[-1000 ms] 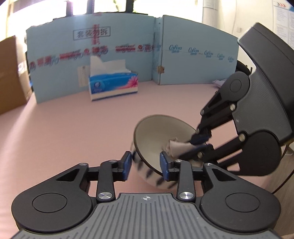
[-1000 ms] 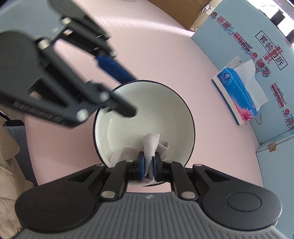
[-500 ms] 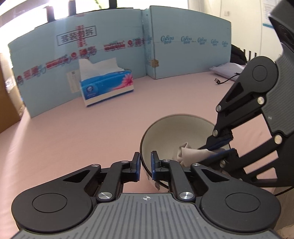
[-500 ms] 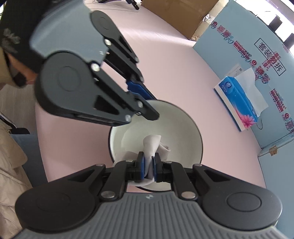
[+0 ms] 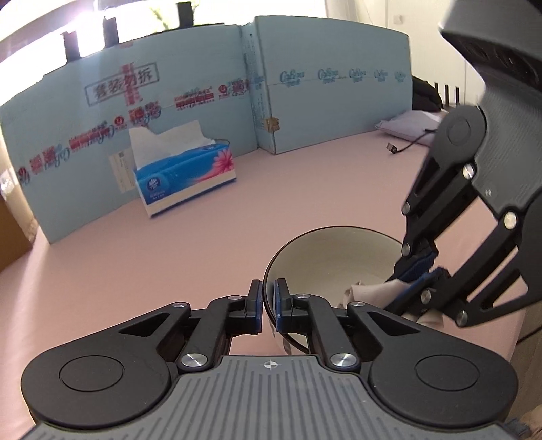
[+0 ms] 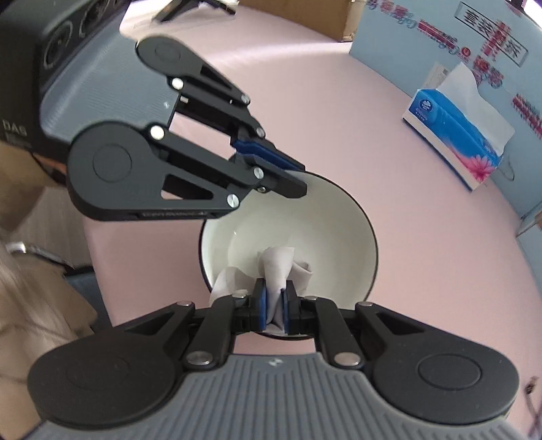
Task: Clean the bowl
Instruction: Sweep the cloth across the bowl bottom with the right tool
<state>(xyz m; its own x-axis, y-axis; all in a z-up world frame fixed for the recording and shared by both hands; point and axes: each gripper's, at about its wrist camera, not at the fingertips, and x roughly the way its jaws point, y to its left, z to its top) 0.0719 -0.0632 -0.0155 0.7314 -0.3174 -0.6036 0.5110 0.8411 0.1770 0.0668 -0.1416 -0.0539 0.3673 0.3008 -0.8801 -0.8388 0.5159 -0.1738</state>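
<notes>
The left hand-held gripper (image 5: 269, 306) is clamped on the near rim of the bowl (image 5: 325, 257), one pad outside the wall and one inside; the right hand-held gripper (image 6: 274, 309) is closed tight on a wad of tissue (image 6: 281, 267) and reaches down into the bowl, which sits on the pink tabletop (image 5: 237, 216) close to its near edge; in the right wrist view the bowl's white inside (image 6: 305, 230) looks clean where it shows, though the floor beneath the tissue is hidden.

The step in hand appears to be wiping the inside while the other gripper steadies the rim; to do it well, I would keep the rim grip firm and low so the bowl neither tips nor skates across the cloth; sweep the tissue around the wall in a full circle and then across the floor, pressing lightly, since paper tears under a hard drag; keep the two grippers on different arcs of the rim so their linkages do not knock together; the stretch of wall under the left pads will likely need a turn of the bowl or a fresh grip to be reached.

Counted, largest first: one tabletop; two light blue printed cardboard panels (image 5: 332, 101) standing behind it as a backdrop; one brown carton (image 6: 325, 17) at the far edge; two grippers; one blue tissue box (image 5: 184, 179) with a sheet standing out of it; one bowl; one wad of tissue.
</notes>
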